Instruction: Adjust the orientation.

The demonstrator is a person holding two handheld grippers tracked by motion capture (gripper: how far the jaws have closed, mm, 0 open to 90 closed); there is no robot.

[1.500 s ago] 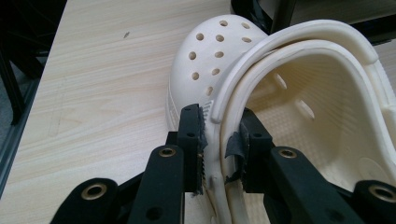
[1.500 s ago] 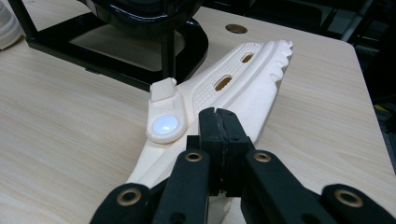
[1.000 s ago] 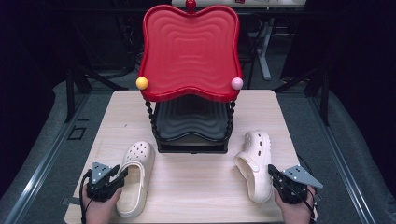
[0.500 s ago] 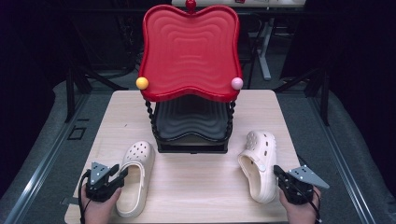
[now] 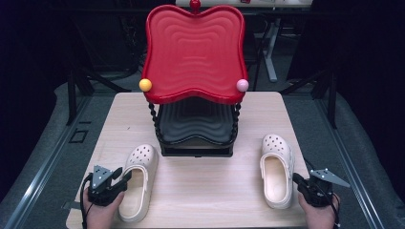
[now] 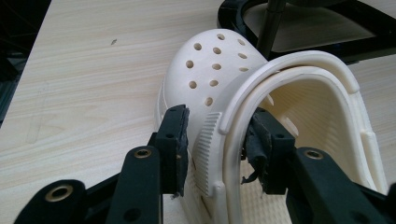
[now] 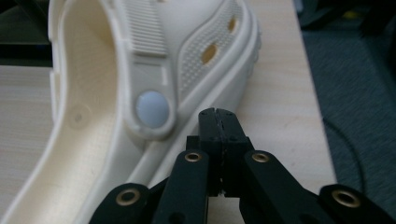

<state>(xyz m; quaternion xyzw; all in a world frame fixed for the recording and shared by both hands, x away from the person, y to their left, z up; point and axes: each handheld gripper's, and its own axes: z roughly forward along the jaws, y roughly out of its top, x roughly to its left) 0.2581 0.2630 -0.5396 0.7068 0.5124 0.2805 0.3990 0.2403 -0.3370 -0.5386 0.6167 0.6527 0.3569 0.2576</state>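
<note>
Left gripper straddles the side wall of the left clog on the counter, jaws just widened, not pressing. Right gripper (jaws fully together) sits beside the right clog. Next: grip, then lift toward the rack.

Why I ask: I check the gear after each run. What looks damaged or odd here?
On the left gripper, the pad of the finger inside the left clog looks torn, with a ragged strip hanging off it. The strap of that clog is folded forward over its top. Nothing else stands out.
</note>
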